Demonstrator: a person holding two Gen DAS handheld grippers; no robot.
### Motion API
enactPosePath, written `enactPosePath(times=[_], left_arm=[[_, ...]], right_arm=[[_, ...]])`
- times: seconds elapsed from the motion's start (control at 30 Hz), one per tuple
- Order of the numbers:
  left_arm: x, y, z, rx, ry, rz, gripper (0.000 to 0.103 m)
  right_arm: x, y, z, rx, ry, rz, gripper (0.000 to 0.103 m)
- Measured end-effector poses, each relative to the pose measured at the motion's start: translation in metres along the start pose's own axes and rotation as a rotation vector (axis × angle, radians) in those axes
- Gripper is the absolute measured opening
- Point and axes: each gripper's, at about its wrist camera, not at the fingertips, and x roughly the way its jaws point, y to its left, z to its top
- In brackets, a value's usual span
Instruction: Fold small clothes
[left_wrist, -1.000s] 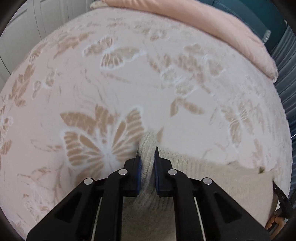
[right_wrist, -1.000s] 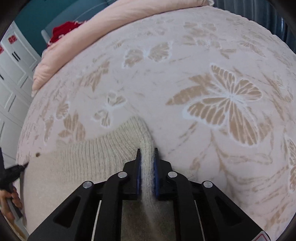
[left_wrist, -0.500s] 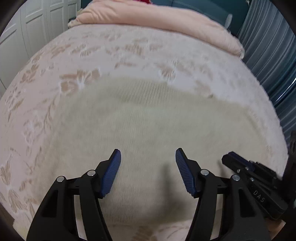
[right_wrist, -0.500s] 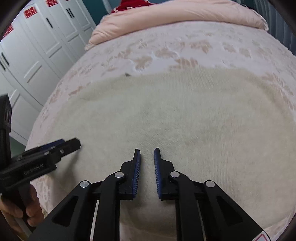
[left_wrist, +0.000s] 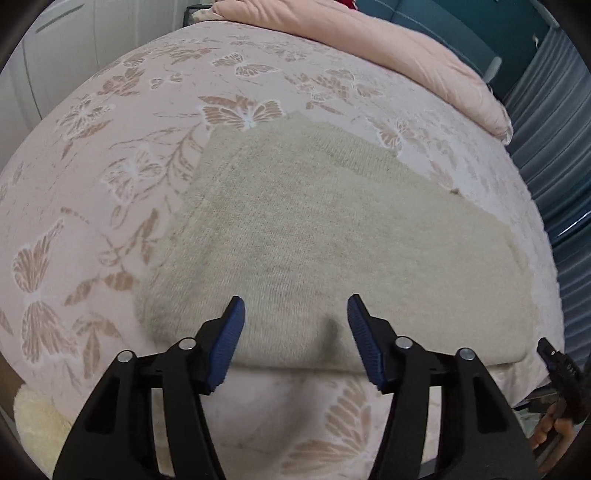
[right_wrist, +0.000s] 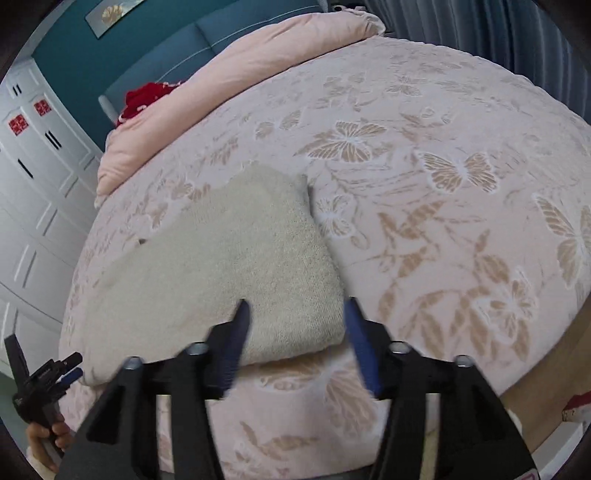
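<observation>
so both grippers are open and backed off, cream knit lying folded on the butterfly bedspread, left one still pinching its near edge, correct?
Not quite. The left gripper pinches nothing: the left wrist view shows its jaws spread wide above the cream knit, gripping no fabric. The rest holds: the right gripper is open too, and the knit lies folded on the butterfly bedspread.

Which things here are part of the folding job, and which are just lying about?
Part of the job:
- cream knit garment, lying folded on the bedspread
- left gripper, open
- right gripper, open

Lying about:
- pink duvet
- red cloth
- pale yellow fluffy item
</observation>
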Motion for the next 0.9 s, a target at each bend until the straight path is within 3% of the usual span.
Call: enactPosePath(times=[0.07, 0.13, 0.2, 0.3, 0.43, 0.47, 0.5, 0.57, 0.67, 0.77, 0.9], left_arm=[[-0.02, 0.017, -0.011, -0.103, -0.048, -0.028, 0.093], [-0.022, 0.04, -0.023, -0.221, -0.062, -0.054, 0.094], [-0.007, 0.06, -0.028, -0.332, -0.002, -0.071, 0.094], [0.013, 0.078, -0.027, -0.477, 0.028, -0.129, 0.094], [0.027, 0.083, -0.011, -0.602, -0.01, -0.167, 0.094], [0.03, 0.083, -0.006, -0.619, -0.016, -0.189, 0.086], [0.033, 0.082, -0.001, -0.626, -0.013, -0.207, 0.058], [0.04, 0.078, 0.01, -0.6, 0.04, -0.221, 0.015], [0.013, 0.077, 0.02, -0.57, 0.004, -0.23, 0.014], [-0.027, 0.072, 0.019, -0.51, -0.006, -0.263, 0.013], [-0.07, 0.078, -0.01, -0.448, 0.008, -0.204, 0.013]], right_arm=[[0.003, -0.01, -0.014, 0.061, 0.075, 0.081, 0.067], [0.019, -0.017, -0.033, 0.129, 0.144, 0.125, 0.067], [0.039, -0.019, -0.043, 0.202, 0.194, 0.182, 0.067], [0.062, -0.015, -0.039, 0.304, 0.176, 0.247, 0.067], [0.088, -0.016, -0.017, 0.488, 0.142, 0.304, 0.067], [0.096, -0.014, -0.013, 0.523, 0.152, 0.296, 0.067], [0.102, -0.011, -0.009, 0.533, 0.156, 0.302, 0.055], [0.106, 0.004, 0.0, 0.477, 0.164, 0.277, 0.018], [0.08, 0.023, 0.017, 0.404, 0.117, 0.351, 0.016], [0.038, 0.041, 0.025, 0.312, 0.123, 0.413, 0.015], [0.008, 0.034, -0.007, 0.189, 0.175, 0.322, 0.015]])
